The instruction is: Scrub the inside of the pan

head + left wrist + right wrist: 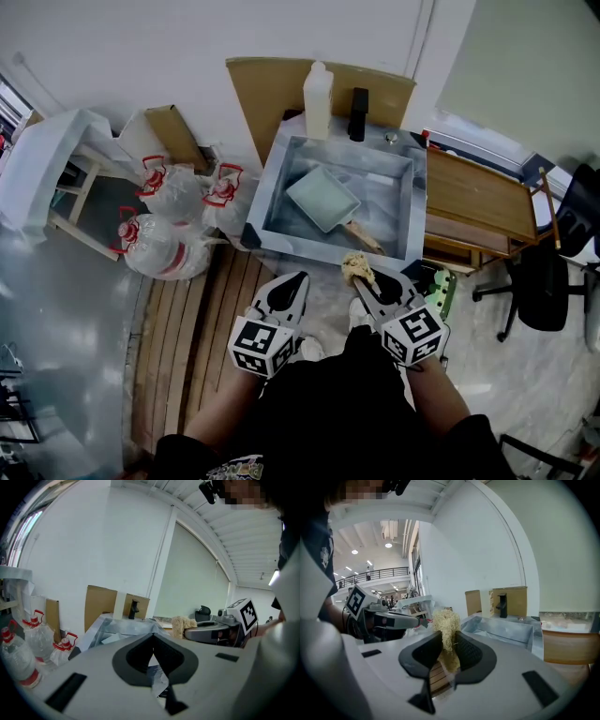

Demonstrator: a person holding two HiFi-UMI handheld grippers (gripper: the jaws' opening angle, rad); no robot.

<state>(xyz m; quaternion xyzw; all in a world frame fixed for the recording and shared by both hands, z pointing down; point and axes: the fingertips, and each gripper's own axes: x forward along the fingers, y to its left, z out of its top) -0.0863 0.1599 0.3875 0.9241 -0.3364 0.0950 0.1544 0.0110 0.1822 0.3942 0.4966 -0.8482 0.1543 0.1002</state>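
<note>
While both grippers hang side by side short of the sink (273, 183), the head view puts that sink at 12 o'clock from them. The pan (322, 197), square and pale green, lies inside it near the middle. Its wooden handle (361, 235) runs toward 5 o'clock, the side nearest the right gripper (366, 286), which would make it easy to reach. A white bottle (318, 100) and a black faucet (358, 113) stand on the sink's 12 o'clock rim. Water jugs (155, 246) sit on the floor at its 9 o'clock.

From the left gripper view, the left gripper (153, 637) has its fingers pressed together with nothing between them. That leaves it free, I judge, to steady the pan. At 3 o'clock the right gripper carries its tuft level with this one. A pale sliver inside the sink may be the pan, but the wall hides too much to be sure.

Seen from the right gripper view, the right fingers are clamped on a straw-coloured fibre scrubber (446, 620). It is pinched low, so most of the wad stands out past the fingertips. That way the fibre, not the plastic, would meet the pan's inside. The sink lies at 2 o'clock, apart from the scrubber.

Whether the pan is wet or soaped I cannot tell. Scrubber in hand and outside the sink fits a moment before the scrubbing as well as one after the scrubber was lifted out.
</note>
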